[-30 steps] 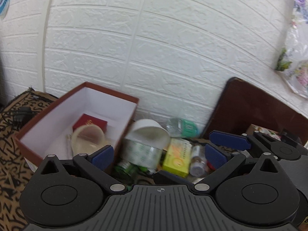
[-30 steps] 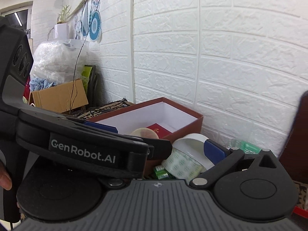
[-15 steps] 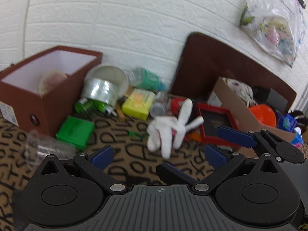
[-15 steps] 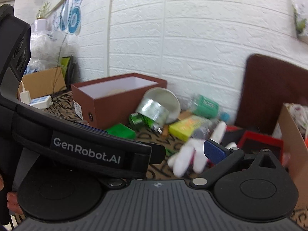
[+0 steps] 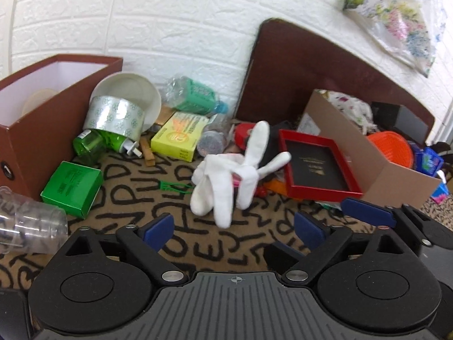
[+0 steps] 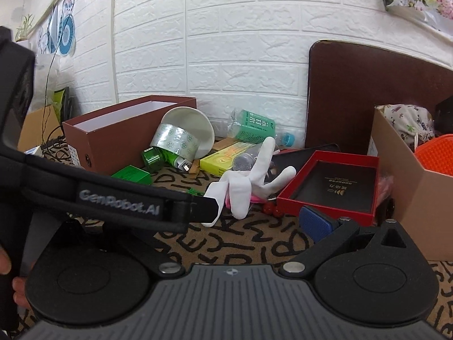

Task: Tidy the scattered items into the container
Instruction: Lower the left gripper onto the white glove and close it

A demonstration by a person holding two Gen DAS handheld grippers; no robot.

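Note:
A brown box with a white inside point(image 5: 59, 96) point(image 6: 119, 138) stands at the left by the wall. Scattered on the patterned mat are a white glove point(image 5: 226, 181) point(image 6: 243, 187), a tape roll point(image 5: 116, 116) against a white bowl point(image 5: 136, 93), a green bottle point(image 5: 93, 144), a green carton point(image 5: 70, 187), a yellow carton point(image 5: 181, 136) and a crushed plastic bottle point(image 5: 192, 96). My left gripper point(image 5: 232, 226) is open and empty, just short of the glove. My right gripper point(image 6: 254, 221) is open and empty; its left finger is hidden behind the left gripper's body.
A red tray point(image 5: 314, 167) and a cardboard box point(image 5: 376, 153) with an orange basket point(image 5: 393, 147) stand at the right. A clear plastic cup point(image 5: 28, 223) lies at the near left. A dark brown board point(image 5: 311, 73) leans on the white brick wall.
Both grippers have drawn back and swung right, away from the brown box. The view has dropped from the box's inside to the mat, and the glove now lies straight ahead.

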